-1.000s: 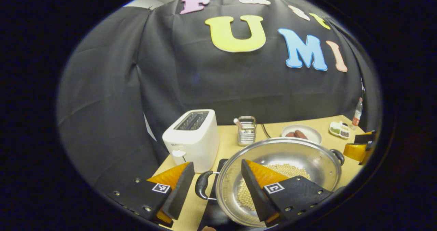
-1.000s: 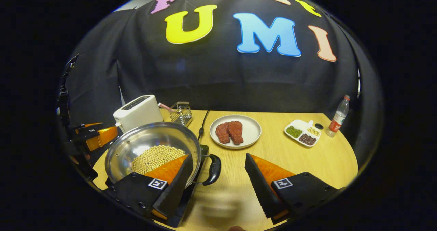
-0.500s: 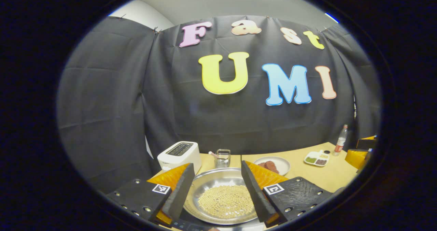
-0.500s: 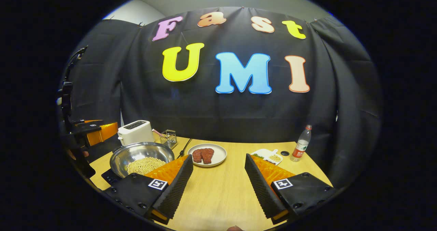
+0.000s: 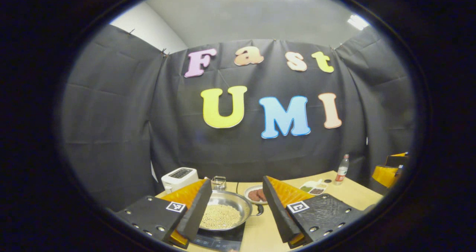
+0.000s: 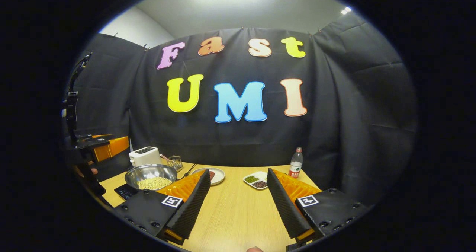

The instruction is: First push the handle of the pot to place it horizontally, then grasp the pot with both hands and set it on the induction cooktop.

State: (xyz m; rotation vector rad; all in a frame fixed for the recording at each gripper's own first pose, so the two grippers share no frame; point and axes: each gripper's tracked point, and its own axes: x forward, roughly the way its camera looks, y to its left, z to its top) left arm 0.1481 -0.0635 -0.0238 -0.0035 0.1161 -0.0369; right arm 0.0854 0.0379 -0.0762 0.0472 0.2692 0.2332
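Note:
A steel pot with pale beans in it sits on the black induction cooktop, one black side handle pointing right. My left gripper hovers open well back from the pot, nothing between its fingers. In the right gripper view the pot rests on the cooktop at the far left of the table. My right gripper is open and empty over the wooden table. The left gripper shows at the left edge, a hand below it.
A white toaster and a wire basket stand behind the pot. A plate of meat, a divided dish of beans and a water bottle stand toward the back right. The right gripper shows at the right edge.
Both grippers have drawn back and up from the pot's handles; they were level with the handles a second ago. The pot stays on the cooktop and looks smaller in both views.

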